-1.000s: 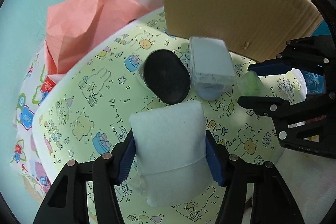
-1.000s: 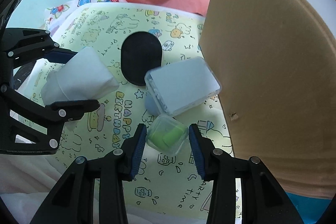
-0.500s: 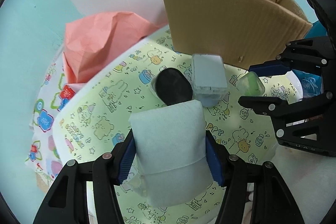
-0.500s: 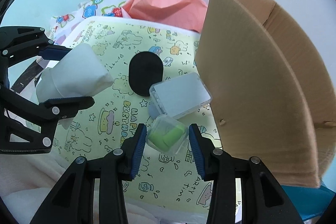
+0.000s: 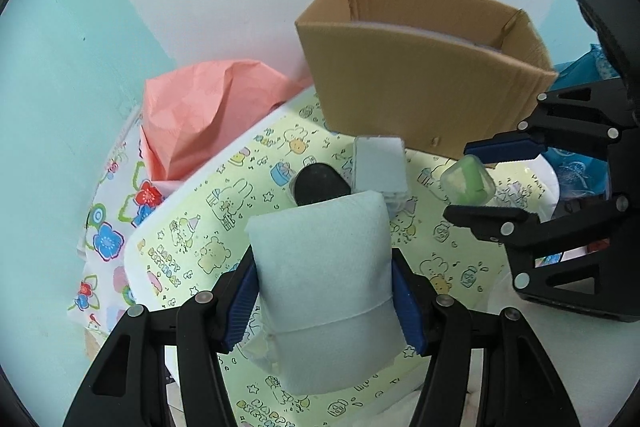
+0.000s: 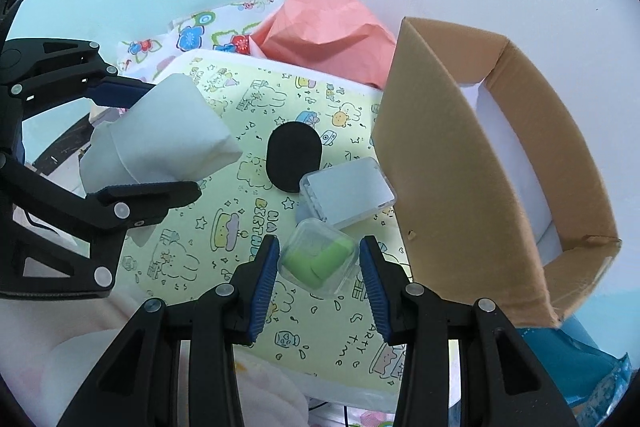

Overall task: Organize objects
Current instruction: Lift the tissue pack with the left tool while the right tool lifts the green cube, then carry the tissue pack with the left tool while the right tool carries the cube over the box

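My left gripper is shut on a pale blue soft tissue pack and holds it above the yellow patterned tray. The pack also shows in the right wrist view. My right gripper is shut on a small clear box with green pieces inside, lifted off the tray; it also shows in the left wrist view. A black oval case and a clear flat box lie on the tray. An open cardboard box stands to the right.
Crumpled pink paper lies behind the tray against the wall. A flowered cloth lies left of the tray. A blue plastic packet lies below the cardboard box. The cardboard box stands open at the top.
Both grippers have risen with their loads and pulled back from the tray. The cardboard box's open top has come into view.
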Demonstrator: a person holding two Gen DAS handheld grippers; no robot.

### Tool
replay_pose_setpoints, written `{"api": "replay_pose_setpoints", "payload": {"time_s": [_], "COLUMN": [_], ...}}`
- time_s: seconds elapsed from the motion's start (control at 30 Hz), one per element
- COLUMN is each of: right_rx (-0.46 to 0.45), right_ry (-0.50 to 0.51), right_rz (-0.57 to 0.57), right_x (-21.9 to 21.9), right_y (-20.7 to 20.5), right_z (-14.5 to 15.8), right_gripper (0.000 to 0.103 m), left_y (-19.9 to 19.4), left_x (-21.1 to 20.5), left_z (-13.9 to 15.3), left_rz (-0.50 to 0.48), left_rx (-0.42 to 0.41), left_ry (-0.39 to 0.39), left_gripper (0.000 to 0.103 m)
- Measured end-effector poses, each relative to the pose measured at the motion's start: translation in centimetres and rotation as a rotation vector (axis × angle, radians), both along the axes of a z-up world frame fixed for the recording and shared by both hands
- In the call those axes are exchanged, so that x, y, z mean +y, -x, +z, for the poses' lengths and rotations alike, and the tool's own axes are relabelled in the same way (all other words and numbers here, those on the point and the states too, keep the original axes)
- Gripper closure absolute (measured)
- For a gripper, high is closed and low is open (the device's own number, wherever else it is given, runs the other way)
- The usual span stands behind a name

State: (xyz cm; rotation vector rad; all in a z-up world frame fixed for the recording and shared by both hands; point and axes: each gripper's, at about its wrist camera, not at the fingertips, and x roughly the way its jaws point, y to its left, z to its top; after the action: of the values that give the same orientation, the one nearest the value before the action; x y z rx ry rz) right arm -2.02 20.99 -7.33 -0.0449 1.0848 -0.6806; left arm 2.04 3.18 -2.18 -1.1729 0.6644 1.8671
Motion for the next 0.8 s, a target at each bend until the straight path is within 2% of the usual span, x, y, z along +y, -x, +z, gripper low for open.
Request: {"api": "replay_pose_setpoints", "payload": {"time_s": [0.8], "right_rx": [-0.066], "right_ry": [0.047], "right_rz": [0.023], "right_x": [2.9], "right_y": [2.7], "right_z": [4.8], "right_gripper": [0.058], "left_y": [-2.9], "left_x": [0.0], "left_z": [6.3], "left_rz": [0.094], "left_rx": [0.059], "left_ry": [-0.080], "left_gripper": [0.041]}}
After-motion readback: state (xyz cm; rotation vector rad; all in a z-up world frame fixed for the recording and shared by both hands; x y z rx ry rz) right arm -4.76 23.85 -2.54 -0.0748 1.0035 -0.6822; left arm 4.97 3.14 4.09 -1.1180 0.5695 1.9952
